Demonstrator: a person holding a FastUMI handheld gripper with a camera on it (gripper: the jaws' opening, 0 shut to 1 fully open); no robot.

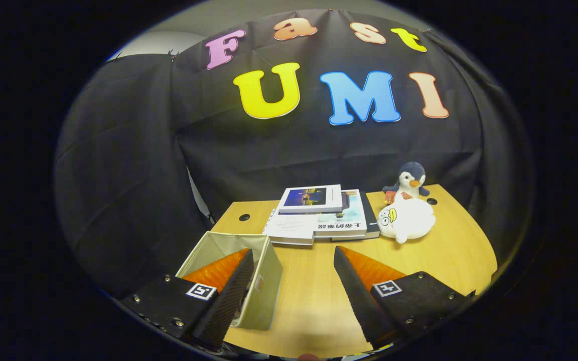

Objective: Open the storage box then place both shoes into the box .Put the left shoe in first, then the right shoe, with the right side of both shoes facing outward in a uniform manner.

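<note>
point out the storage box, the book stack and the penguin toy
storage box [264,286], gripper view, its right outer wall
book stack [341,223], gripper view, cover of a lower book
penguin toy [412,178], gripper view, its head

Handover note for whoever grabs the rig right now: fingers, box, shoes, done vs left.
Gripper: fingers spread wide open, holding nothing, hovering above the table.
Storage box: beige fabric, on the table partly behind one finger; its top looks open. Inside is largely hidden by the finger, so contents are unclear.
Shoes: I cannot place either one from this view.
Beyond the fingers: stack of books and two plush toys near the back wall.
Done: box appears open.
Left: locate shoes, left shoe in first, then right, right sides facing outward.
</note>
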